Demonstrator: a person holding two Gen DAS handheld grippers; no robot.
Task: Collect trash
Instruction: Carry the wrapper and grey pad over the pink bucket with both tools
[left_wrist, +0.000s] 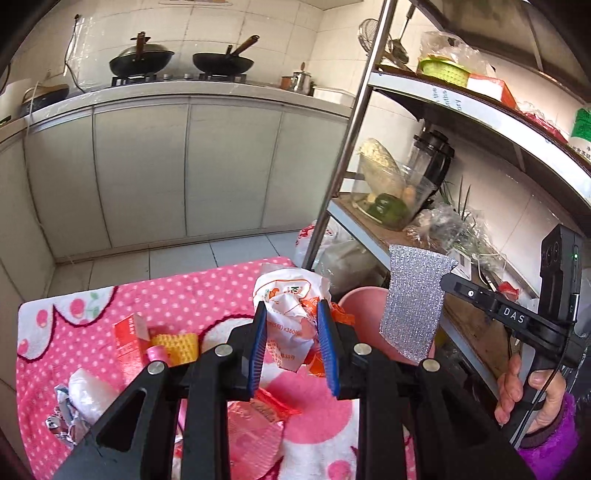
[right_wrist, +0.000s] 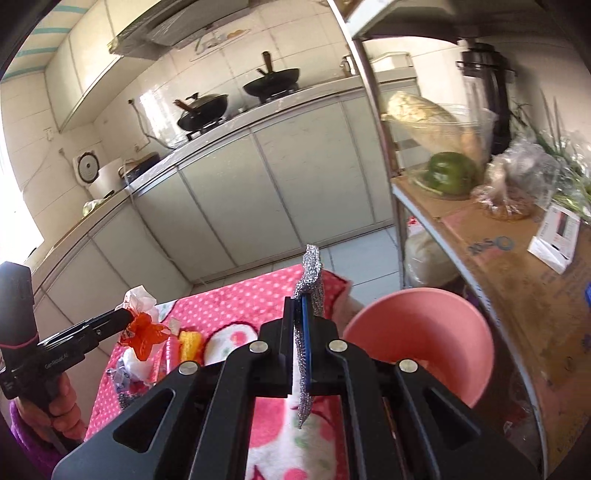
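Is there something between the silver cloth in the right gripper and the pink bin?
Nothing visible. The right gripper holds the silver scouring cloth in the air, left of the pink bin, whose opening shows unobstructed.

The left gripper (left_wrist: 291, 332) has its blue-padded fingers (left_wrist: 258, 347) closed partway on a crumpled wrapper (left_wrist: 288, 321) between them, while the right gripper (right_wrist: 301, 332), held by a hand (left_wrist: 532, 395), pinches a silver scouring cloth (right_wrist: 308, 291) flat between its closed fingers.
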